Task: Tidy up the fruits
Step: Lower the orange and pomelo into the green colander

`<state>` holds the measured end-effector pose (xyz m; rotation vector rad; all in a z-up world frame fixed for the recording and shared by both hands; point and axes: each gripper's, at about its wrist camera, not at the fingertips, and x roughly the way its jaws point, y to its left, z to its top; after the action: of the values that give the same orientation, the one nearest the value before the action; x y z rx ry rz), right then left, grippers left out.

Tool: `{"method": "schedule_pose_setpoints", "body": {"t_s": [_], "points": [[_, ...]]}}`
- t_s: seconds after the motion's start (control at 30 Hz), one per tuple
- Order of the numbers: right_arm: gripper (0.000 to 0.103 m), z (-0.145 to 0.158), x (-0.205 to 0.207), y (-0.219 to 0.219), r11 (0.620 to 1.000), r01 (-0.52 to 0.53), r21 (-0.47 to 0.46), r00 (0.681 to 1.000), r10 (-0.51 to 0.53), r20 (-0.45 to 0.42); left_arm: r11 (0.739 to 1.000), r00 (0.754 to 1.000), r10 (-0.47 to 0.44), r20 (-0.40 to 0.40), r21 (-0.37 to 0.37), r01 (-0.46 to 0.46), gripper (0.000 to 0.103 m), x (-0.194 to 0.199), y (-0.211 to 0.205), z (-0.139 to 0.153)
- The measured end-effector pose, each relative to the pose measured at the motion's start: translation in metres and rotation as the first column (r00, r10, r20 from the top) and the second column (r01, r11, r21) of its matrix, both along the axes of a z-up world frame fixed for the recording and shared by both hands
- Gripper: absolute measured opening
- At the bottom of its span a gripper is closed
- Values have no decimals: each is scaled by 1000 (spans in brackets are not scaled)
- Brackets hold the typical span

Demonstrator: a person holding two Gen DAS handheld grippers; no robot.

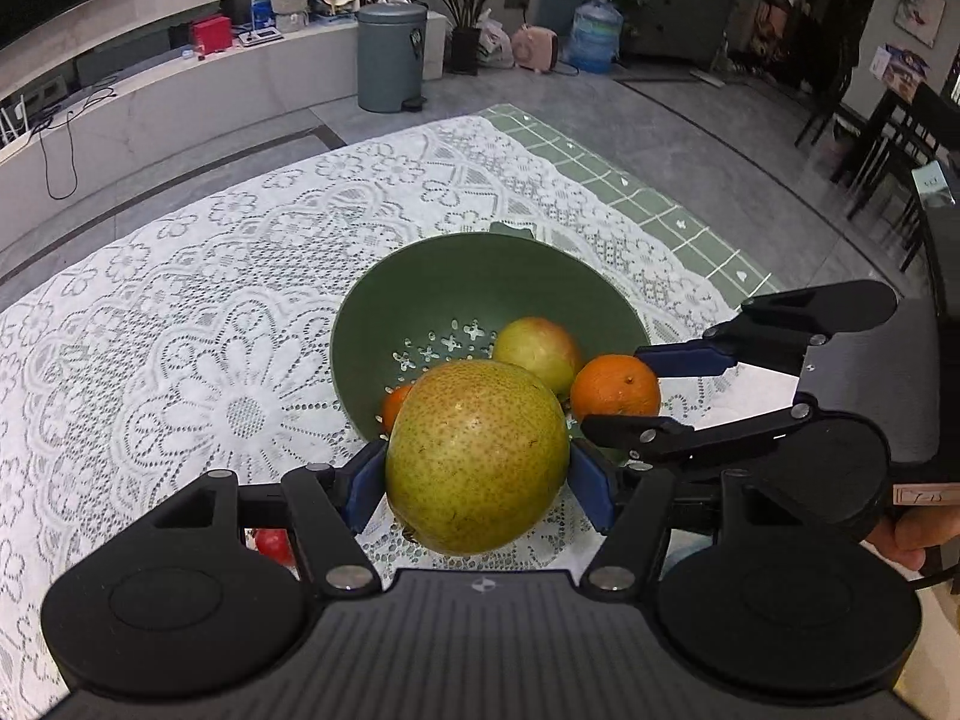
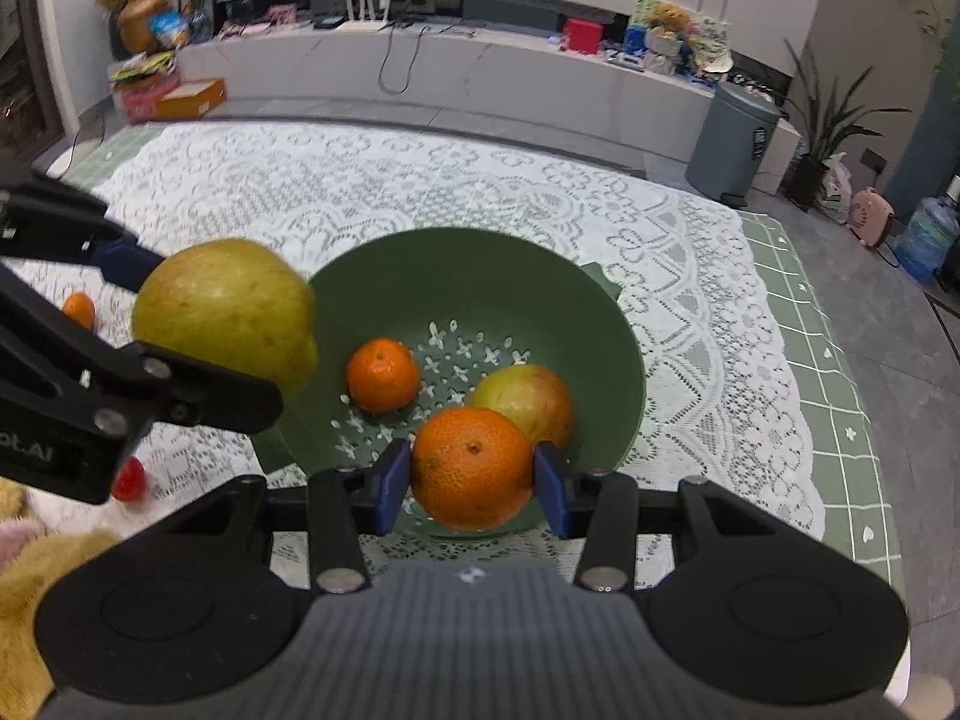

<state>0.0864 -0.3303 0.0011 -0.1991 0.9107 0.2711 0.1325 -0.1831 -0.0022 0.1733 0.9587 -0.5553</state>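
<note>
- Two grippers are each loaded with a fruit at the green colander bowl (image 2: 606, 324): the left gripper (image 1: 477, 483) has its jaws spread wide and clamped on a big green-yellow pear (image 1: 477, 456), and the right gripper (image 2: 473, 483) has its jaws set narrower and pressed on a large orange (image 2: 471, 468).
- In the right wrist view the orange hangs over the near inner wall of the bowl, so I judge it ready to be lowered; the pear sits at the bowl's left rim, partly outside it.
- Already in the bowl lie a small mandarin (image 2: 383, 375) and a yellow-red apple (image 2: 528, 399), the apple just behind the held orange.
- To do this step well, I would lower each fruit close to the perforated floor before letting go, since round fruit dropped from height may bounce or roll out.
- The two grippers are near each other, so setting down one at a time should avoid a knock.
- Aim the pear at the bare floor on the left, clear of the mandarin.
- On the lace tablecloth (image 2: 300, 192) outside the bowl, another small orange fruit (image 2: 79, 309) and a red fruit (image 2: 129, 479) remain to be gathered.
</note>
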Motion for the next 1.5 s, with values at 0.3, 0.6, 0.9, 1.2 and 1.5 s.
{"method": "schedule_pose_setpoints", "body": {"t_s": [0.3, 0.6, 0.9, 1.2, 1.5], "points": [[42, -15, 14, 5, 994, -94, -50, 994, 91, -59, 999, 998, -36, -49, 22, 37, 74, 12, -10, -15], [42, -30, 27, 3, 989, -134, -59, 983, 125, -135, 997, 995, -68, -74, 26, 70, 74, 22, -17, -26], [43, -34, 38, 5, 982, -176, -68, 970, 161, -184, 996, 990, -78, -115, 25, 82, 74, 37, -26, -41], [43, -34, 45, 3, 980, -192, -47, 959, 177, -222, 998, 985, -52, -167, 29, 57, 73, 51, -25, -56], [43, -39, 53, 1, 982, -179, -63, 957, 159, -241, 997, 980, -68, -186, 33, 75, 74, 56, -28, -62]]}}
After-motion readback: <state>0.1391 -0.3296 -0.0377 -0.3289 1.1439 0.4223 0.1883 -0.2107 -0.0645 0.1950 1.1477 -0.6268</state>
